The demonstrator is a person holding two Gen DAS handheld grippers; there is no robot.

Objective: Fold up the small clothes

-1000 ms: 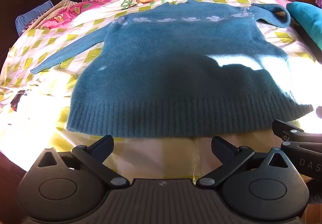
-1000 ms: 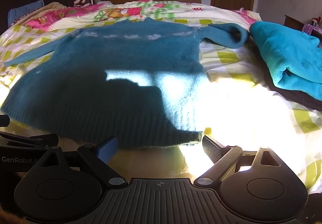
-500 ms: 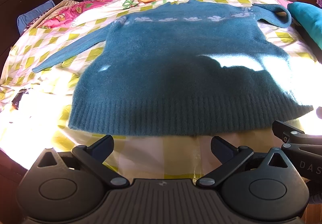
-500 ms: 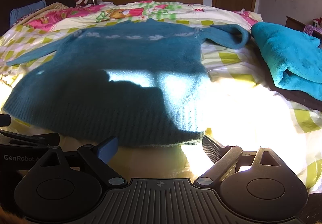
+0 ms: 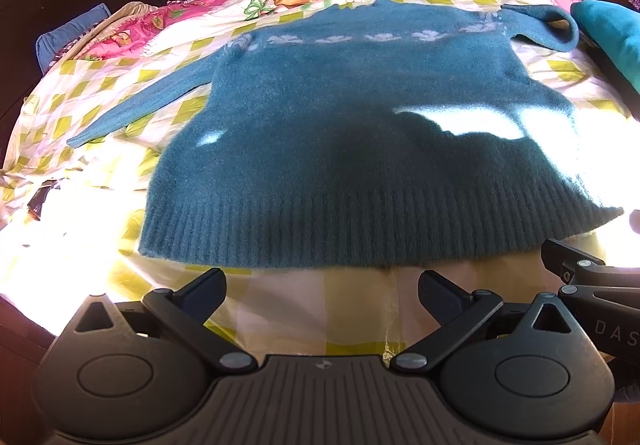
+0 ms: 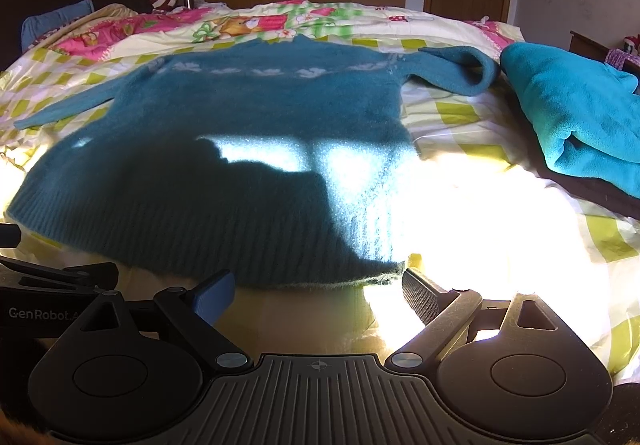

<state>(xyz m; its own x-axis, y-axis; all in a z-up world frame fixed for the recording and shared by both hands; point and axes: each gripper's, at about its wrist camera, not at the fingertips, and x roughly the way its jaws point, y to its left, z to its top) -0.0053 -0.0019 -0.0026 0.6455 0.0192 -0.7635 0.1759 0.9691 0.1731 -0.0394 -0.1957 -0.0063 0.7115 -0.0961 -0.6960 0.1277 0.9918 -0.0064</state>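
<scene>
A small teal knitted sweater (image 5: pixel 360 117) (image 6: pixel 248 133) with a band of white motifs lies flat on the bed, ribbed hem nearest me. Its left sleeve (image 5: pixel 152 101) stretches out straight; its right sleeve (image 5: pixel 548 25) (image 6: pixel 460 69) is curled back near the shoulder. My left gripper (image 5: pixel 322 285) stands open just short of the hem's middle, nothing between its fingers. My right gripper (image 6: pixel 318 291) is open too, in front of the hem's right corner, which lies between the fingertips' line and the fabric edge. Neither touches the sweater.
The bed carries a yellow-checked and pink cartoon quilt (image 5: pixel 100 93). A bright turquoise fleece (image 6: pixel 576 117) lies folded at the right on a dark cloth. A dark headboard (image 5: pixel 60 5) with a blue pillow is at the left; wooden wardrobes and a door stand behind.
Both grippers have drifted slightly, the sweater sliding a little right in the left view and up in the right view. Both stay open; the sweater lies unmoved.
</scene>
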